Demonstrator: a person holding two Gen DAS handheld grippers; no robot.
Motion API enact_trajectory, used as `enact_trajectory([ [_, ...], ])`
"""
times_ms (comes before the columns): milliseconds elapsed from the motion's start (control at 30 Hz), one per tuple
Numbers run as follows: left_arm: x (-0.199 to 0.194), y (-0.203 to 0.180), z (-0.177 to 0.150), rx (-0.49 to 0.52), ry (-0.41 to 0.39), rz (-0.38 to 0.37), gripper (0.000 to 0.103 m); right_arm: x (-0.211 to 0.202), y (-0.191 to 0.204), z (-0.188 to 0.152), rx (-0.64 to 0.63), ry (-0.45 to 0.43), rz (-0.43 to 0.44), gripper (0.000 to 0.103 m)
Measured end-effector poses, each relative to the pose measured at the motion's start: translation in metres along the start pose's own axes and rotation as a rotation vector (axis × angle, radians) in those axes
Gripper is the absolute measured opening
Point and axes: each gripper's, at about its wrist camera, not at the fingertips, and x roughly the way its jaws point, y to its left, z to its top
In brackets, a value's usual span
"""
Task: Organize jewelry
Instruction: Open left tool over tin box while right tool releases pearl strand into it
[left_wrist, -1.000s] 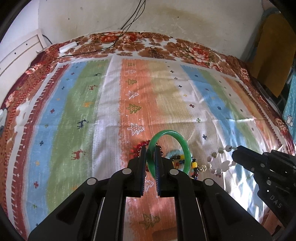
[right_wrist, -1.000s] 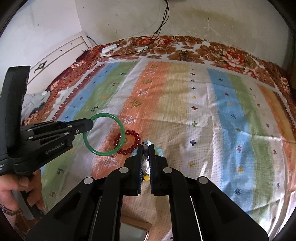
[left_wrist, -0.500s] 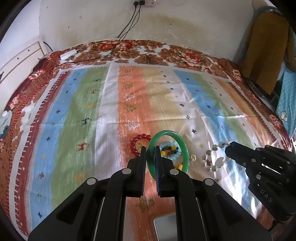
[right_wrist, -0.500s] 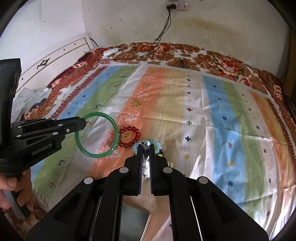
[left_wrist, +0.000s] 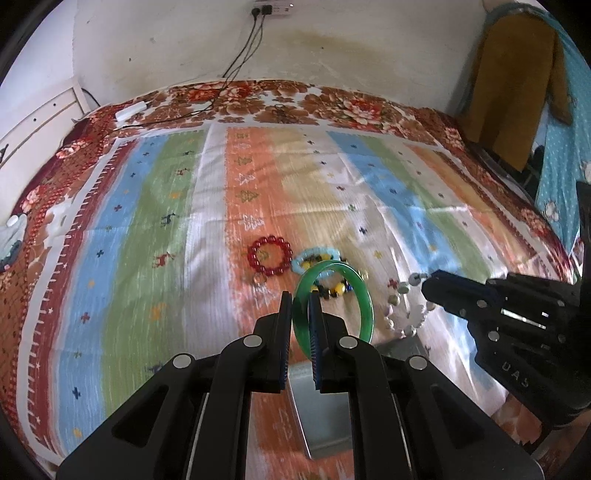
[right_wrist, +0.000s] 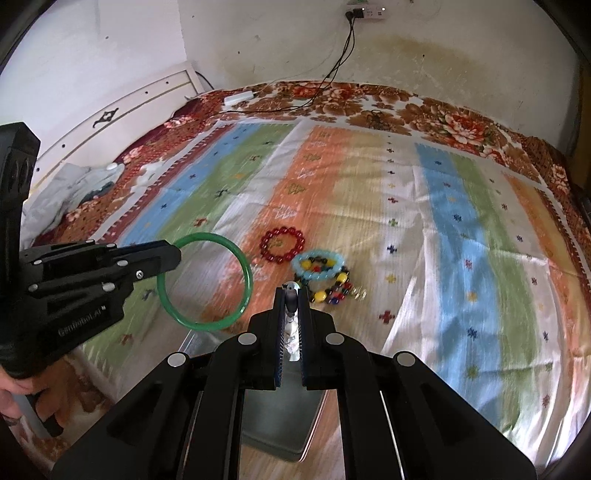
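A smooth green glass-like bangle (left_wrist: 334, 295) is clamped upright in the left gripper (left_wrist: 300, 321), angled downward over a striped bedspread (left_wrist: 147, 229). A white pearl-bead bracelet (left_wrist: 404, 314) is pinched by the right gripper (right_wrist: 291, 317), tilted down alike. Both are held above a grey metal tin (right_wrist: 280, 417). A red bead bracelet (right_wrist: 282, 245) & multicoloured bead bracelets (right_wrist: 325, 275) lie on the cloth beyond.

I see a bed (right_wrist: 461, 122) covered by a floral blanket with a striped cloth (right_wrist: 461, 229) spread over it. On the cloth lie a red bead bracelet (right_wrist: 282, 245), a pale blue bead bracelet (right_wrist: 317, 266) overlapping a multicoloured one (right_wrist: 334, 291), and a grey metal tin (right_wrist: 280, 421) near the front edge. A white adapter (right_wrist: 239, 99) and black cables (right_wrist: 295, 105) rest by the wall.
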Motion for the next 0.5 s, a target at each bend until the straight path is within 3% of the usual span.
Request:
enact_trajectory([
  [500,-0.006,-0.006,-0.034,0.0,0.046,-0.015,0.009,-0.013,0.004,-0.034,0.015,0.022,0.013,0.007],
])
